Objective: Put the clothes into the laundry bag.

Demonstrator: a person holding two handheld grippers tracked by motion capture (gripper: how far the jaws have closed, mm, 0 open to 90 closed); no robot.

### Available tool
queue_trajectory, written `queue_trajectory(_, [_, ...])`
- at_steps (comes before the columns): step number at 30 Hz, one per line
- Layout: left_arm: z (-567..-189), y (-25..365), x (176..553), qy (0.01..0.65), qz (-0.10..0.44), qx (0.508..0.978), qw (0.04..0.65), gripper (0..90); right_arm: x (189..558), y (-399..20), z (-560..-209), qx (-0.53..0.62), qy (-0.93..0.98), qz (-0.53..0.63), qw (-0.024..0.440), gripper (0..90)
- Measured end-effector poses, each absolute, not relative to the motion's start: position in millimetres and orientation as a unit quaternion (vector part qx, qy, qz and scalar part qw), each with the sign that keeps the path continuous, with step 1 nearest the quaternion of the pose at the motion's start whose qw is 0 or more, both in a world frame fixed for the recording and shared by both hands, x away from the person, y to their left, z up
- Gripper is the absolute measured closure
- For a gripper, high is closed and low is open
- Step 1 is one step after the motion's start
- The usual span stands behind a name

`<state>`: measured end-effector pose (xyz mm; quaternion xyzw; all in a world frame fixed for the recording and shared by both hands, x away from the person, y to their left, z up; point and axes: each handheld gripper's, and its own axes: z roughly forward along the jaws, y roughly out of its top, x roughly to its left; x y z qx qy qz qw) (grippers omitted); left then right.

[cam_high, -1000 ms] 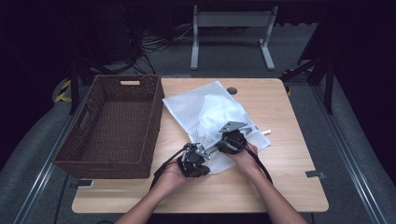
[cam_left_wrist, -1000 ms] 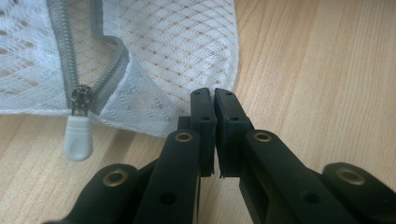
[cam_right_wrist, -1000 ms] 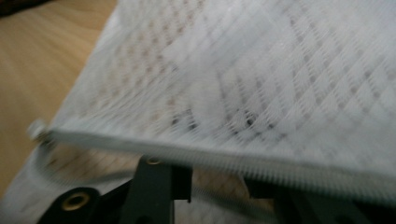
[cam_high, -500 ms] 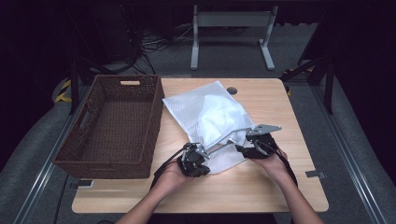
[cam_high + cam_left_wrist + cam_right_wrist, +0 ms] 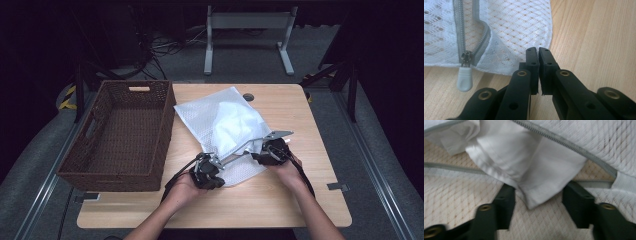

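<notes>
Basket [image 5: 120, 135] at left of surface [image 5: 280, 205], beside mesh bag [image 5: 220, 125]. My left gripper [image 5: 539, 53]: fingers pressed together, pinching near corner of bag's mesh edge; zip pull [image 5: 464, 78] lies just beside, zip partly undone. My right gripper [image 5: 537, 195] at bag's open mouth: fingers spread, just been closing, white cloth [image 5: 524, 167] hanging out between them, pads not pressing it. Bag flat mid-surface.
</notes>
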<state>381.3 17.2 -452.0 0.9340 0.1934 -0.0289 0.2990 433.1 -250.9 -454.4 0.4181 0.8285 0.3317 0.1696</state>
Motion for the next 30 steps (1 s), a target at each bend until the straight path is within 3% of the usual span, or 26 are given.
queue_trajectory(2, [-452,17,382,0.193,-0.03,0.934,0.298,87.2,434,-249,-454,0.415,0.827,0.338,0.171,70.8])
queue_trajectory(6, [-452,17,382,0.193,-0.031,0.934,0.3,87.3,433,-240,-451,0.392,0.832,0.354,0.17,85.7])
queue_trajectory(14, [-452,17,382,0.194,-0.037,0.933,0.301,87.3,430,-213,-437,0.365,0.822,0.412,0.146,86.9])
queue_trajectory(30, [-452,17,382,0.186,-0.045,0.935,0.298,87.4,473,-174,-453,0.395,0.805,0.399,0.192,87.1])
